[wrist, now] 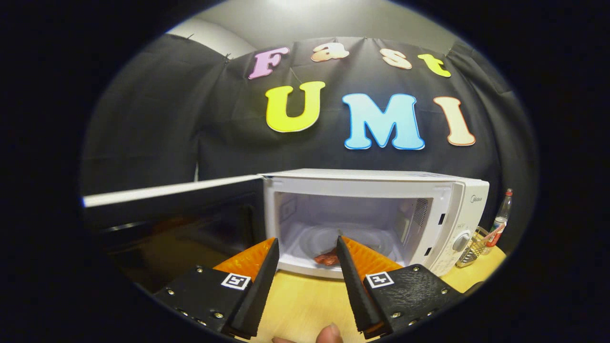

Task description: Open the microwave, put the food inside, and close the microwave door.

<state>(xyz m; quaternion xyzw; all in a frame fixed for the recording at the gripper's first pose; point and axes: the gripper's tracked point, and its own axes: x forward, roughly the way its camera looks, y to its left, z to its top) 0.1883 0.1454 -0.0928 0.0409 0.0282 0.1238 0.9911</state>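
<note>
A white microwave (pixel 376 190) stands on a wooden table (pixel 305 305) with its door (pixel 167 214) swung wide open to the left. Inside, on the glass turntable (pixel 329 240), lies a reddish piece of food (pixel 326 258) near the front of the cavity. My gripper (pixel 307 243) is open, its fingers spread apart just in front of the cavity's lower lip. Nothing is held between them. The food sits just beyond the right finger (pixel 350 271), partly hidden by it.
A dial and control panel (pixel 460 240) are on the microwave's right side. A wire basket (pixel 472 250) and a bottle (pixel 500 216) stand to the right of it. A fingertip (pixel 329 333) of the person shows behind the fingers.
</note>
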